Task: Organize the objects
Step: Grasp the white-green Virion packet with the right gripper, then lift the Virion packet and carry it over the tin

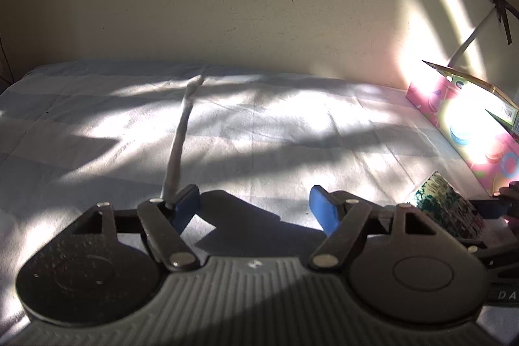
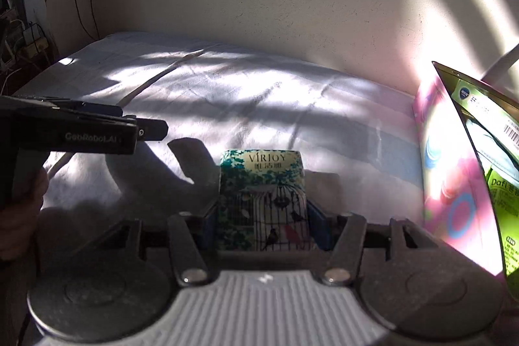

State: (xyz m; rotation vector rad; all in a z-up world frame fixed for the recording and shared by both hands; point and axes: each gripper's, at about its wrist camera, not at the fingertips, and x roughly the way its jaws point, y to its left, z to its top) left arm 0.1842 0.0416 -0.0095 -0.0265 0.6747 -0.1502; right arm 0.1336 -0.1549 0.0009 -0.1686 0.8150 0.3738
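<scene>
Right wrist view: right gripper clamps the Virjoy tissue pack, mid-carry; next, likely drop into pink box at its right; left gripper wide, empty.

A small rectangular paper tissue pack at the lower centre of the right wrist view is printed with teal foliage on cream, a dark wire birdcage and black and red birds. The pink cardboard box at the right edge carries blue and pink rings; a lime-green packet leans out of it. The pale blue-white bedsheet has faint checks. Royal-blue rubber pads tip the black plastic gripper fingers at the left wrist view's lower centre.
</scene>
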